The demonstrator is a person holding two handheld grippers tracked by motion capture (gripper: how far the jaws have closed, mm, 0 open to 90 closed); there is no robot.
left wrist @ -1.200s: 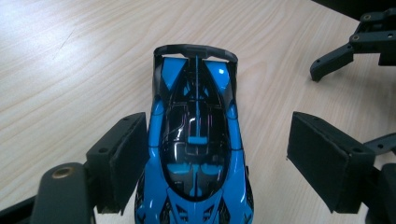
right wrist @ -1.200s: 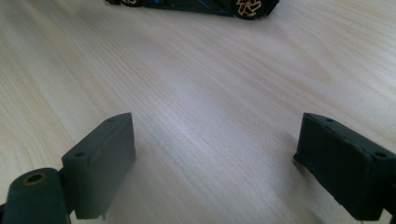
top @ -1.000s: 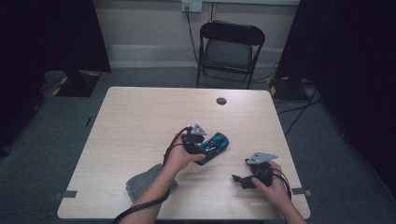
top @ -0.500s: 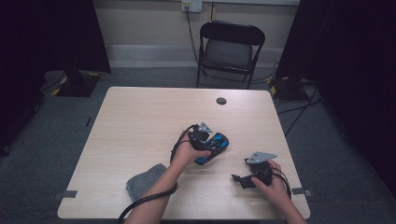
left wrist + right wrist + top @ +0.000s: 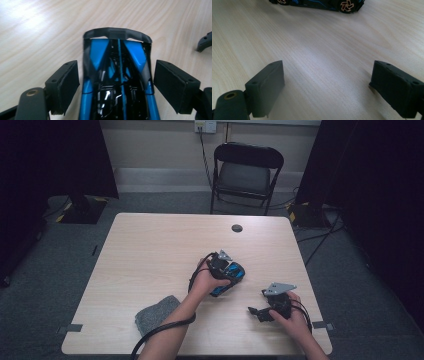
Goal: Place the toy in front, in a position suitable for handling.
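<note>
A blue and black toy car (image 5: 232,276) lies on the wooden table (image 5: 150,250), right of its middle. My left gripper (image 5: 220,269) is down over the car. In the left gripper view the car (image 5: 117,75) sits between the two black jaws of the left gripper (image 5: 116,68), which stands open with narrow gaps on both sides. My right gripper (image 5: 256,312) rests near the table's front right, open, pointing toward the car. Its jaws (image 5: 327,82) have only bare wood between them, and the car's wheels (image 5: 317,3) show at the top edge.
A grey cloth (image 5: 155,314) lies near the table's front edge, left of my left forearm. A small black disc (image 5: 237,228) sits near the far edge. A black folding chair (image 5: 247,170) stands behind the table. Cables trail from both grippers.
My left gripper has shifted slightly to the right and settled further over the toy car. The right gripper has stayed in place.
</note>
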